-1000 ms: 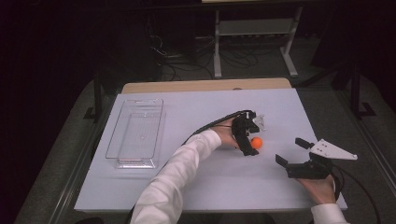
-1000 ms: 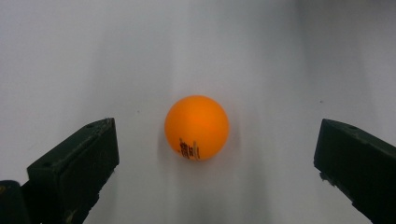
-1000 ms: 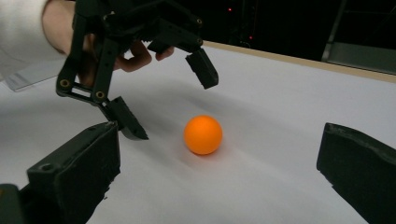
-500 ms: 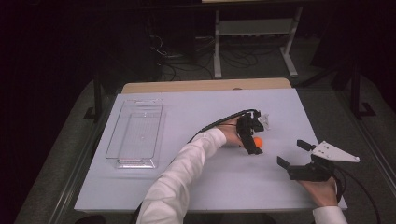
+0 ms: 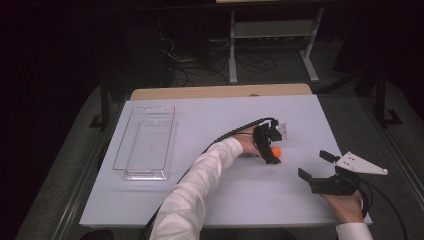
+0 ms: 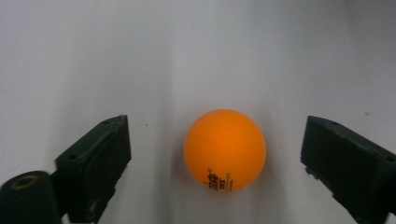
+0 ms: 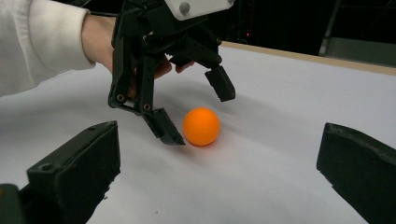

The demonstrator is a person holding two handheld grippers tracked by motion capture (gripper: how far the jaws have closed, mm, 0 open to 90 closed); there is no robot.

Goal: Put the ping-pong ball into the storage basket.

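1. The table-tennis ball [image 5: 276, 150] lies on the table [image 5: 225, 200], between the left gripper's [image 5: 267, 150] jaws.
2. The right gripper [image 5: 320, 167] sits at the ball's 4 o'clock.
3. The clear tray [image 5: 146, 142] lies at its 9 o'clock.

The orange ball [image 6: 225, 150] looks like smooth matt plastic with small black print. The tabletop [image 5: 210, 125] is a smooth, pale matt sheet. The tray [image 5: 145, 142] is clear glossy plastic.

Your left hand-held gripper [image 7: 194, 105] is black, and the ball [image 6: 225, 150] before it is plain orange with small dark print. The table [image 5: 210, 125] is white, your sleeve [image 5: 192, 195] white, the tray [image 5: 145, 142] clear.
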